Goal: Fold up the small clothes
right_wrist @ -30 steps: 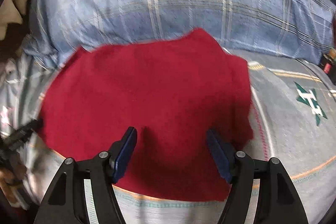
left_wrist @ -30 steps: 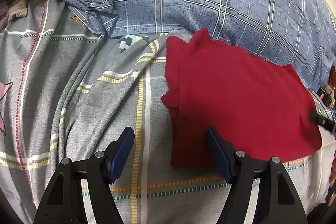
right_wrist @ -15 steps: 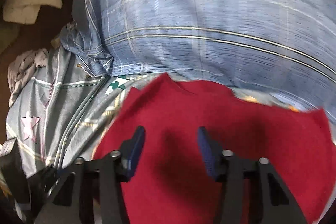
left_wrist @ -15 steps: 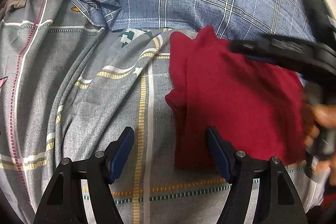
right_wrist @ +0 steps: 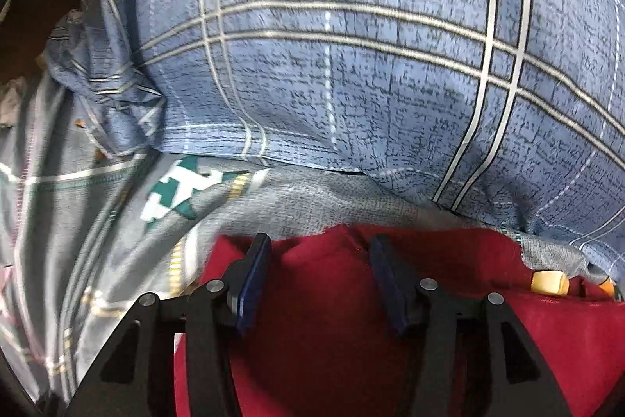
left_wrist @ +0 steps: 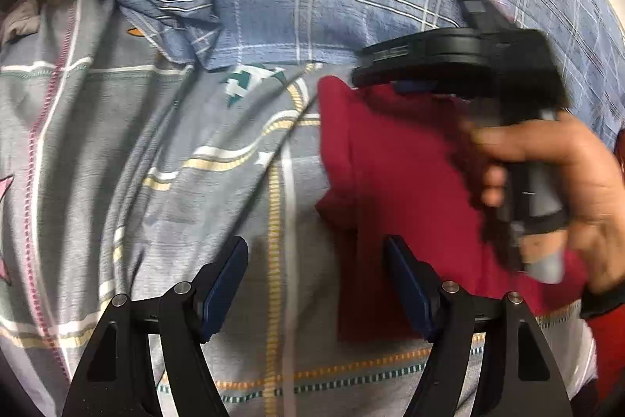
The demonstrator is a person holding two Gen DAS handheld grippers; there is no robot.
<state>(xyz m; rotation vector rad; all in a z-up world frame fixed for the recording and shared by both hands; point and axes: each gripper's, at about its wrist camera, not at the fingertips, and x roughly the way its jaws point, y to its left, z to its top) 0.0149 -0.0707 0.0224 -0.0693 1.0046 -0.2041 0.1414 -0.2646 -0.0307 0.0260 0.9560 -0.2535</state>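
Fingers of a person's hand (left_wrist: 547, 182) are wrapping the right gripper's (right_wrist: 318, 260) handle, tilting it down over the far edge of the red garment (left_wrist: 410, 182). Its jaws, having just been opening slightly, are standing apart astride a soft raised fold. The left gripper (left_wrist: 316, 284) is hovering spread wide over the garment's near-left corner, lying on the wrinkled grey sheet (left_wrist: 156, 182) beside a blue plaid pillow (right_wrist: 351, 65).

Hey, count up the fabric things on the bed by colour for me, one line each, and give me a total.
Dark red folded cloth garment: 1
Blue plaid fabric pillow: 1
Grey patterned cotton bedsheet: 1
Total: 3

A pale bundle at the far left edge is too unclear to count.
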